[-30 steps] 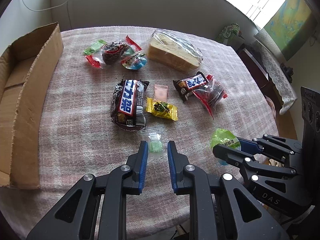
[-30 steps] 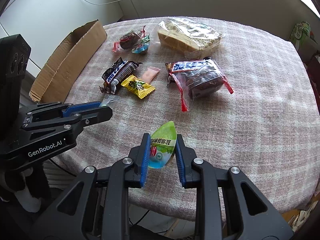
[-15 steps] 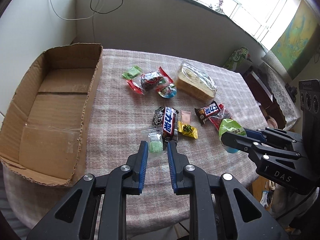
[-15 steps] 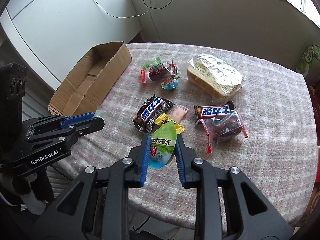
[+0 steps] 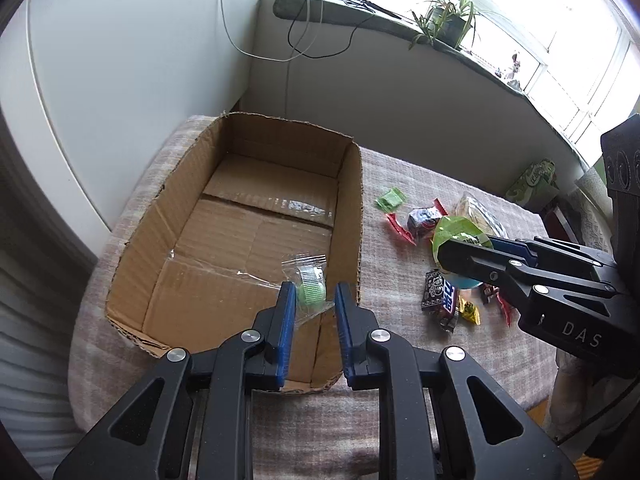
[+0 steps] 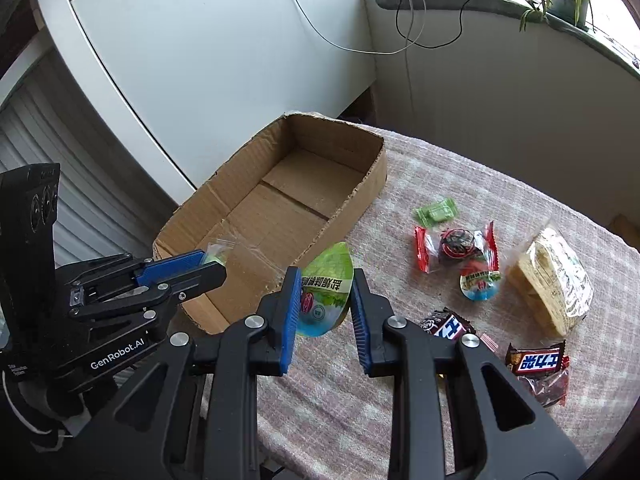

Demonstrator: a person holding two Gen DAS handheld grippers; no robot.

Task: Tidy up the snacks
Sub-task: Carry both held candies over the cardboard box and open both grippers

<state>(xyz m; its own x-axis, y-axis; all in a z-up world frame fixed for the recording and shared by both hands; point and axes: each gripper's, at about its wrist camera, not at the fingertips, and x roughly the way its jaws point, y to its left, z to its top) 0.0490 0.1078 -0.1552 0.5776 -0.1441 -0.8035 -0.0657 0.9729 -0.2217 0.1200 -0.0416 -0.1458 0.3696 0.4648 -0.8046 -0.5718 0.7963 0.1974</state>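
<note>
My left gripper (image 5: 311, 290) is shut on a small clear packet with a green candy (image 5: 310, 283) and holds it above the near right corner of the open cardboard box (image 5: 352, 200). My right gripper (image 6: 325, 280) is shut on a green jelly cup (image 6: 326, 296), held in the air just right of the box (image 6: 360, 196). The left gripper shows in the right wrist view (image 6: 216, 266), the right gripper in the left wrist view (image 5: 444, 254). The box looks empty inside.
Loose snacks lie on the checked tablecloth (image 6: 460, 184) right of the box: a green candy (image 6: 436, 211), a red-ended dark snack (image 6: 456, 242), a bagged bread slice (image 6: 552, 276), chocolate bars (image 6: 536, 362), a yellow candy (image 5: 470, 312). A wall and windowsill stand behind.
Both grippers have lifted and swung left toward the box, each carrying its snack. The left gripper's packet now hangs over the box's near corner.
</note>
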